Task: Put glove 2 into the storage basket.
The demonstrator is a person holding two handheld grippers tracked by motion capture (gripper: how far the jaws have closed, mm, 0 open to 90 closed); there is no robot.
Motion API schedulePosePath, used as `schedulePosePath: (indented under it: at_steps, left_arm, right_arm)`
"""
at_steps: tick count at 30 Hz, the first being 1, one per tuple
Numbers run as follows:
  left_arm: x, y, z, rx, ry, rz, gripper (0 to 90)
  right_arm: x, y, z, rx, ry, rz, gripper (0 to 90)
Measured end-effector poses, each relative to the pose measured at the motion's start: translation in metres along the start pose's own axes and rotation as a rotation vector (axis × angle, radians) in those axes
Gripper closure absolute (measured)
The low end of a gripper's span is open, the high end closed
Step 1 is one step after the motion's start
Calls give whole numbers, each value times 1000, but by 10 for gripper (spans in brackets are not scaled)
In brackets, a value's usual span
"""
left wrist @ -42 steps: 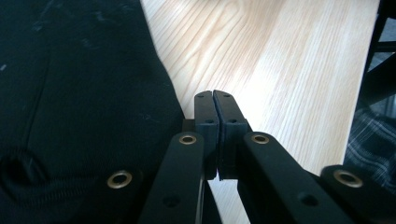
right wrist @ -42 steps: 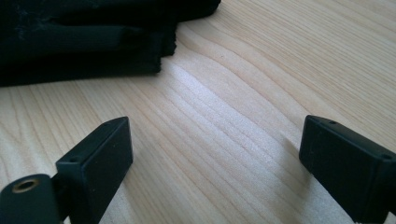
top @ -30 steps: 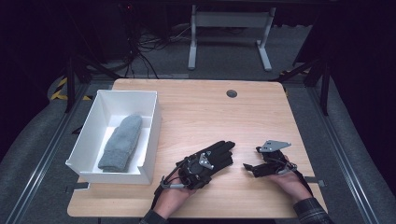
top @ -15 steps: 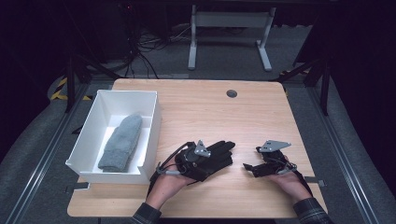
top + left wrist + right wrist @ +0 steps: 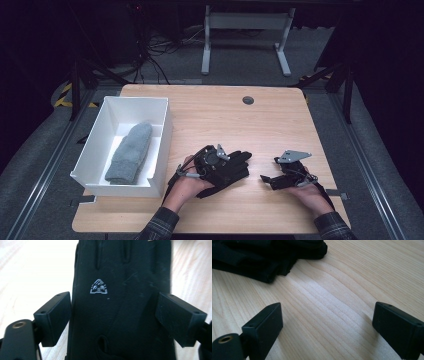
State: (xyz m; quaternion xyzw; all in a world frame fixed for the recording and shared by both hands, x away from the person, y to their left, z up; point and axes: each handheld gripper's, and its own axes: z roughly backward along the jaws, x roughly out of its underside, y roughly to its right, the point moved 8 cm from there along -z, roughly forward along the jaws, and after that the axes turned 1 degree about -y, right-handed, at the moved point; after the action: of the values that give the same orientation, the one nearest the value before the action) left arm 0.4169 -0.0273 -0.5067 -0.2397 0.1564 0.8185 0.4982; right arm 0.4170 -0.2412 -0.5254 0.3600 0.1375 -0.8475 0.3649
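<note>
On the wooden table, the left gripper, jaws just opened, straddles the black glove, while the right gripper at 3 o'clock gapes empty.

The high view looks forward and down over the whole light wooden table. Each of the 2 gripper views skims low and close along that tabletop; all 3 views share the flat black fabric glove.
</note>
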Motion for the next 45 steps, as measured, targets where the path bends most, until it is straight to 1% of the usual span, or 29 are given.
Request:
schedulePosePath:
  at_steps: [2,3,5,7,9,12,13,16,17,18,19,22,23,24,25,27,29,30,33,37,39,41,44,45]
  left_arm:
    - [2,-2,-5,27,-7,11,111]
    - [2,-3,-7,33,-9,21,102]
    - [5,-4,-11,65,-11,37,95]
    - [7,-4,-12,80,-14,50,92]
    - [7,-5,-13,92,-10,52,92]
    - [7,-4,-11,101,-7,32,116]
    - [7,-2,-11,106,0,27,165]
    - [7,1,-8,125,-3,11,260]
    - [7,2,-7,138,-3,-2,309]
    - [7,4,-6,147,-10,2,370]
    - [7,5,-6,157,-8,-6,416]
    - [6,7,-5,197,-13,26,543]
    - [6,7,-5,197,-13,26,570]
    - [6,7,-4,211,-13,42,570]
    - [6,7,-4,220,-17,55,603]
    - [5,7,-3,218,-16,67,633]
    - [5,7,-2,212,-11,61,638]
    - [4,8,-1,212,-4,67,641]
    - [2,9,3,209,8,62,648]
    - [0,11,10,199,21,71,651]
    - [-2,10,16,191,22,76,653]
    - [-5,10,21,191,34,84,654]
    - [-10,8,30,179,61,108,654]
    - [-12,8,35,184,70,115,654]
  right_arm:
    - [0,0,0,0,0,-1,99]
    - [0,0,0,0,0,0,99]
    - [0,0,0,0,0,0,99]
    - [0,0,0,0,0,0,99]
    - [0,0,0,1,0,-1,99]
    - [0,0,0,1,0,-1,99]
    - [0,0,0,1,0,-1,99]
    - [0,0,0,1,0,-1,99]
    - [0,0,0,1,0,-1,99]
    - [0,0,0,1,0,-1,99]
    - [0,0,0,1,0,-1,99]
    - [0,0,0,1,0,-1,99]
    - [0,0,0,1,0,-1,99]
    - [0,0,0,1,0,-2,99]
    - [0,0,0,2,0,-1,99]
    - [0,0,0,2,0,-2,99]
    - [0,0,0,2,0,-2,99]
    - [0,0,0,2,0,-2,99]
    - [0,0,0,2,0,-2,99]
    - [0,0,0,2,0,-3,99]
    - [0,0,0,2,0,-3,99]
    - [0,0,0,3,0,-3,99]
    - [0,0,0,3,0,-3,99]
    - [0,0,0,3,0,-3,99]
